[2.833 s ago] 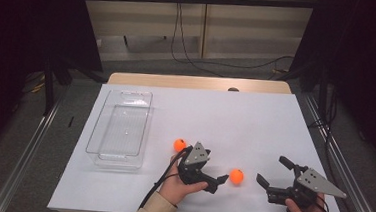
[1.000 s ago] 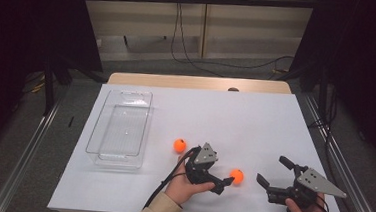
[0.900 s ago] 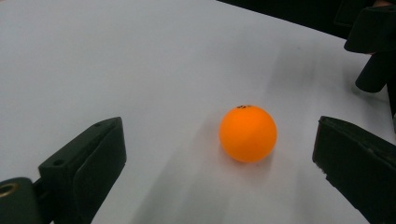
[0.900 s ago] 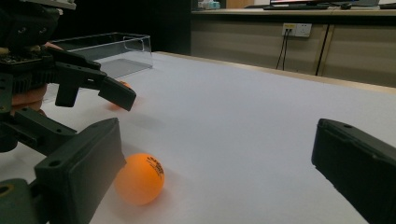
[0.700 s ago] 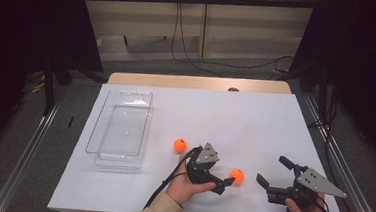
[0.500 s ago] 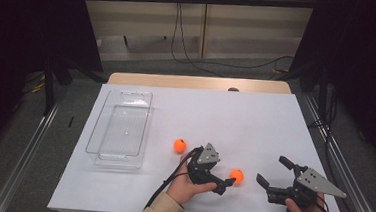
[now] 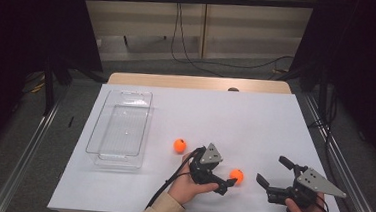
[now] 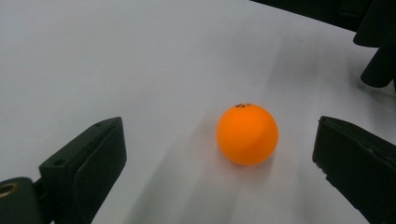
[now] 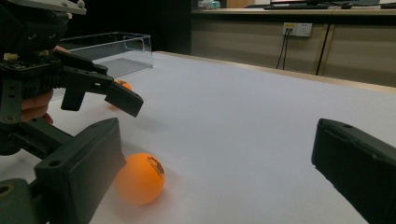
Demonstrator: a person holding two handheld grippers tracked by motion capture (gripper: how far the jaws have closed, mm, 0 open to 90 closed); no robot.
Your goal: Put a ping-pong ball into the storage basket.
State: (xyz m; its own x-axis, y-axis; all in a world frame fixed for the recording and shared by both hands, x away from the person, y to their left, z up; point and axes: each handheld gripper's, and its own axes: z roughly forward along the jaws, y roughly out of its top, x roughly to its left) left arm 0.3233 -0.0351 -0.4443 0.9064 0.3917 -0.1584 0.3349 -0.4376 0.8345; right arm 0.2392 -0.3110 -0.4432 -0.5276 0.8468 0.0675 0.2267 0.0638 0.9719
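We work with two hand-held grippers, both built of matt black parts; our left gripper (image 7: 226, 183) carries a small grey three-cornered plate on top, with a black cable trailing from it back past our wrist; our right gripper (image 7: 273, 173) bears a longer grey three-cornered plate with small dark screw holes. Seen from its own camera, each left-gripper jaw is a thick black block with rounded corners and a flat inner face; the near jaw has a small round hole and, at its base, a brass-coloured ring; the right gripper's jaws are of the same make. Our left sleeve (image 7: 161, 210) is tan, ending in a cuff at the wrist.
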